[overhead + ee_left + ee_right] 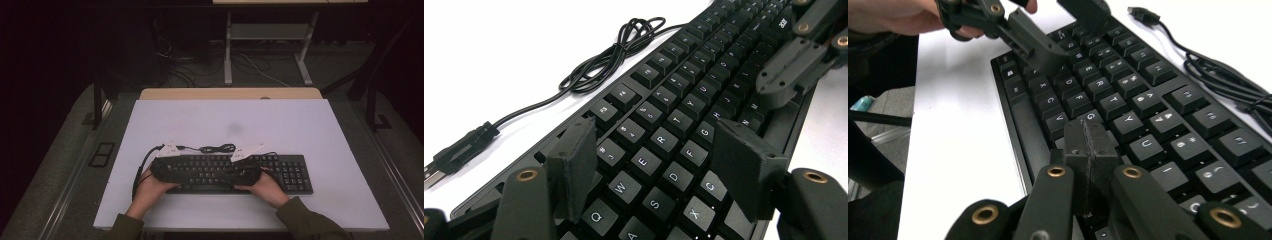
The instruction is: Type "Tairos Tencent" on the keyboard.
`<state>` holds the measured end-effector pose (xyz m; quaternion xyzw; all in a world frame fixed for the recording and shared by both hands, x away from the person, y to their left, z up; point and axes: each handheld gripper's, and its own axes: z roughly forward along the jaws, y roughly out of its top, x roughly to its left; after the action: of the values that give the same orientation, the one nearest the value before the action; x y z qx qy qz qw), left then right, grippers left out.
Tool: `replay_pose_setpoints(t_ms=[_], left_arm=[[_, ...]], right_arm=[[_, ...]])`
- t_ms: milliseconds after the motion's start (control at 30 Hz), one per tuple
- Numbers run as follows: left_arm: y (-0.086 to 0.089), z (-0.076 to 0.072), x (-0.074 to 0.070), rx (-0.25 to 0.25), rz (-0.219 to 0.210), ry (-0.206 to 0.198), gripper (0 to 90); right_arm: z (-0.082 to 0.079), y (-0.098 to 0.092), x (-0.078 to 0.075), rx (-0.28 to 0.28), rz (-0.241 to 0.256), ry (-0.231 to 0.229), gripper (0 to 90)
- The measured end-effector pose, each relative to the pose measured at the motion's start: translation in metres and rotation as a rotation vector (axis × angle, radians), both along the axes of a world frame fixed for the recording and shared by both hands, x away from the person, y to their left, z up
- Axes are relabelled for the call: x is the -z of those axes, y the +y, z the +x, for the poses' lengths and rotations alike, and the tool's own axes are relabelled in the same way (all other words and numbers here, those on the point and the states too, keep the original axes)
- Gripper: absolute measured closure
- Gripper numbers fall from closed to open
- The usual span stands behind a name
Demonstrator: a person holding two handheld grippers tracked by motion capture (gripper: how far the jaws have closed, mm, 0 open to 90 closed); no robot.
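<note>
Keyboard (240, 172) sits near the table's (300, 125) front edge; left gripper (659, 170) jaws apart, right gripper (1089, 145) jaws together, coiled cable (217, 148) behind.

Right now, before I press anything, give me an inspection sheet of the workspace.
Surface: white table top, faint smudge near the middle.
Job's things: black keyboard, flat near the front edge.
Clutter: nothing seen.
Grippers: left gripper open over the Q-to-C keys; right gripper shut, tips by G and B.
Cables: keyboard cable coiled behind the keyboard, USB plug lying loose.
Surroundings: dark room, desk legs and floor wires beyond the table.
</note>
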<state>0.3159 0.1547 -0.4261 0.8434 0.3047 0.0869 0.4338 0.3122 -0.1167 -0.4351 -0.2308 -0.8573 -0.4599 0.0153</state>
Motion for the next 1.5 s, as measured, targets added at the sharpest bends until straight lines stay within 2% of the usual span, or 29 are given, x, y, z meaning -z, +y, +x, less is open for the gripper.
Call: replay_pose_setpoints(t_ms=[800,1133,1500], left_arm=[[0.0003,-0.0003,-0.0006,-0.003,0.0,-0.006,32.6],[0.0005,-0.0004,-0.0011,-0.009,-0.002,-0.011,32.6],[0.0006,-0.0003,-0.0015,-0.007,-0.005,-0.015,32.9]], right_arm=[[-0.0015,0.0072,0.0095,-0.004,-0.059,-0.008,89.3],[-0.0011,0.0065,0.0084,-0.005,-0.058,-0.006,89.2],[0.0001,0.0021,0.0032,0.011,-0.03,-0.012,86.8]])
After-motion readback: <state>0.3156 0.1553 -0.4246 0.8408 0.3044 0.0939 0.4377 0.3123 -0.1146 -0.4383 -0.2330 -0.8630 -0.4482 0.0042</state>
